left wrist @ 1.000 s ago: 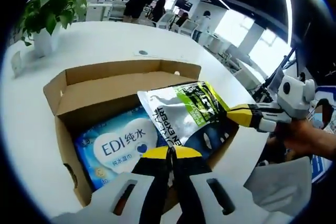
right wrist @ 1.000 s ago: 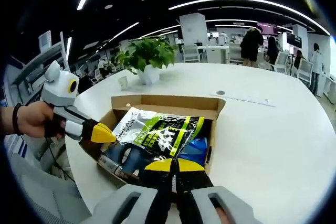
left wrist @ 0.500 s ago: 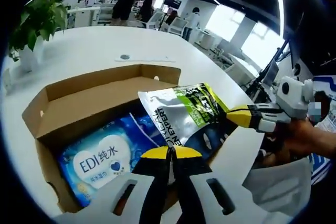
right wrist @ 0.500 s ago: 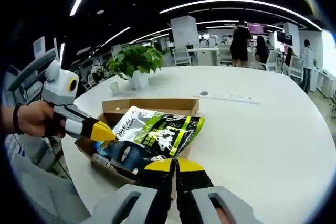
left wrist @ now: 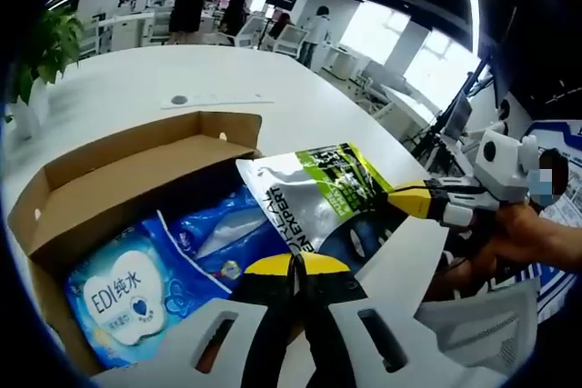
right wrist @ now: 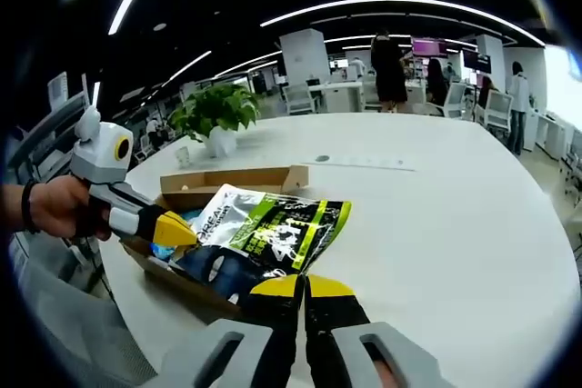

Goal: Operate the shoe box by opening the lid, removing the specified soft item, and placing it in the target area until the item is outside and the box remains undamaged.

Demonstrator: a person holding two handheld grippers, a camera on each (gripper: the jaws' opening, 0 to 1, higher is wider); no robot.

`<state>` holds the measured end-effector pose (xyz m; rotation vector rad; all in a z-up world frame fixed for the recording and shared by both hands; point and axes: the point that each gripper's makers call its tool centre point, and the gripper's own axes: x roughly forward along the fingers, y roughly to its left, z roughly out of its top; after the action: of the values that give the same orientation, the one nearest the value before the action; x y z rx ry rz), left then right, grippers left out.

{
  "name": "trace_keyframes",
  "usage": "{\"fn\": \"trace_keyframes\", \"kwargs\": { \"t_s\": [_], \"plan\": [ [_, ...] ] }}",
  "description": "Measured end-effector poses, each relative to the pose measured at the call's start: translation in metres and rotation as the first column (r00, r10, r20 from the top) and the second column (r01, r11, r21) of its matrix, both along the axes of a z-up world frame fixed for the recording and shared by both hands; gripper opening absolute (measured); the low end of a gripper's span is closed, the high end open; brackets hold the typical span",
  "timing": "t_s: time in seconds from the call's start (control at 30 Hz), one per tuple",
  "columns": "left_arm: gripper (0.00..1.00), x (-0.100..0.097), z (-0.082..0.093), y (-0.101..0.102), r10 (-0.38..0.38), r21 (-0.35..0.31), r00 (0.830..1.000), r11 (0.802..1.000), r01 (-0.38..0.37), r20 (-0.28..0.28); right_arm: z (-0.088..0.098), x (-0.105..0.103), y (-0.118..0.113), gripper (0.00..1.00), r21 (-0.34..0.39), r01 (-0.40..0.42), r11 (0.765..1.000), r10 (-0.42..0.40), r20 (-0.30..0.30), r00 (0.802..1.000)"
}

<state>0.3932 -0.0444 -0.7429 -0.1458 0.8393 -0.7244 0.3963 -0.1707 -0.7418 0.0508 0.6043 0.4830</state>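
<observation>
While gripper-pinched (left wrist: 293, 267), glossy crinkled pouch (left wrist: 318, 197).

Box (left wrist: 136, 156): matt brown corrugated cardboard. Pouch (left wrist: 323, 197): glossy foil-like plastic, crinkled. Blue wipes pack (left wrist: 127, 283): shiny plastic film. Desk (right wrist: 436, 224): smooth white, slight sheen. Tongs (left wrist: 293, 265): yellow-tipped matt plastic.

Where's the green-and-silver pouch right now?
The pouch is held between both shut grippers, above the box's near right corner, over the blue packs.
</observation>
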Motion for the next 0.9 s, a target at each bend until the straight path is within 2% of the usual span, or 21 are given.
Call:
{"fn": "trace_keyframes", "kwargs": {
  "t_s": [0.4, 0.77, 0.9],
  "plan": [
    [0.0, 0.006, 0.004, -0.037, -0.054, 0.011, 0.999, 0.999, 0.053, 0.01, 0.0, 0.0, -0.036, 0.0, 0.015, 0.04, 0.999, -0.04, 0.004, 0.999],
    [0.0, 0.028, 0.02, -0.073, -0.129, 0.034, 0.99, 0.991, 0.127, 0.061, 0.006, 0.011, -0.07, 0.0, 0.018, 0.073, 0.997, -0.073, 0.024, 0.997],
    [0.0, 0.033, 0.016, -0.084, -0.143, 0.042, 0.988, 0.989, 0.141, 0.064, 0.006, 0.015, -0.079, 0.0, 0.02, 0.082, 0.996, -0.083, 0.02, 0.996]
  ]
}}
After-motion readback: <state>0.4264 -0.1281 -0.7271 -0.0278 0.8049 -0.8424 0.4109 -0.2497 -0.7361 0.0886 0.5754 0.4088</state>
